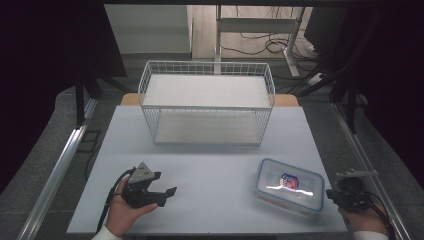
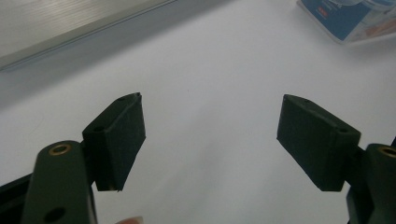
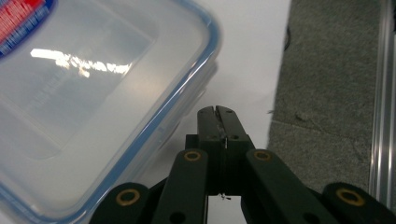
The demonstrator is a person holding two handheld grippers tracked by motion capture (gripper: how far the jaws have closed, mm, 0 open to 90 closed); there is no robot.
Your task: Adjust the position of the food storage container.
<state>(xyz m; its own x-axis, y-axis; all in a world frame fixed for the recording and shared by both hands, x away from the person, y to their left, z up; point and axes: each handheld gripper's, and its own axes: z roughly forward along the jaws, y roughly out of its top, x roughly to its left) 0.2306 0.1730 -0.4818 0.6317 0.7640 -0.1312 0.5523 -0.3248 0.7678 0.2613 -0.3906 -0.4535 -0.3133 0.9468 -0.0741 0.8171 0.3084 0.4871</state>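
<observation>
The left gripper (image 1: pixel 167 193) was held in the person's left hand (image 1: pixel 127 212) near the front left of the table (image 1: pixel 210 155), and its jaws were spread wide with nothing between them; in the left gripper view the two black pads (image 2: pixel 122 135) were seen well apart above the bare white surface. The right gripper (image 3: pixel 217 111) was held at the front right edge of the table by the right hand (image 1: pixel 362 220), and its jaws were pressed together with nothing gripped between them. The tips of the right gripper were positioned just beside the near right corner of a clear plastic container (image 1: pixel 290 185); whether they touched it could not be told. The container was closed by a blue-rimmed lid (image 3: pixel 93 88), on which a red and blue label (image 1: pixel 289 180) was carried. It was set flat on the right front part of the table, well apart from the left gripper. A white wire rack (image 1: pixel 207 102) with two shelves was placed at the back centre of the table, and both shelves were bare. Grey floor (image 3: pixel 327 93) and a metal rail (image 3: pixel 383 102) were seen beyond the right table edge.
</observation>
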